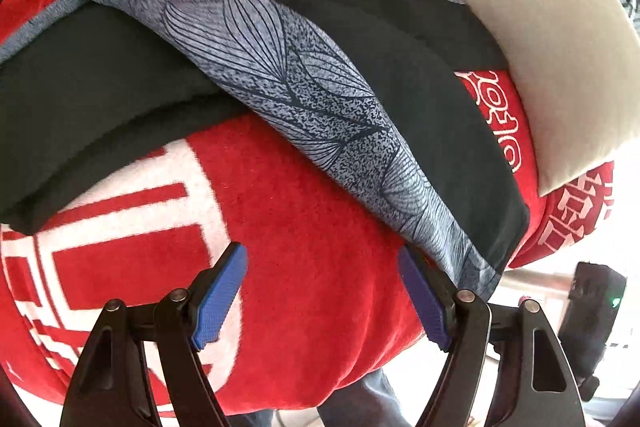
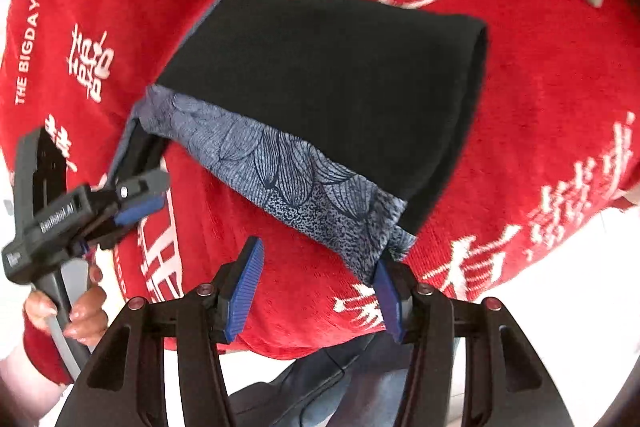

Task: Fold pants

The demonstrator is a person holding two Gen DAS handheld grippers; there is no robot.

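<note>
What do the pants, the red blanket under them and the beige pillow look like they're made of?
Pants: matte black soft knit, probably fleece, with a smoother printed grey-blue lining.
Blanket: plush, fuzzy pile, likely fleece or terry.
Pillow: plain woven fabric, fine ribbed texture, possibly cotton.

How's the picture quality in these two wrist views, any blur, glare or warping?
Left wrist view: sharp on the pants, strong fisheye bending, blown-out white at the lower right. Right wrist view: the left claw is motion-smeared, the bottom corners are overexposed, and the red blanket bulges from distortion.
</note>
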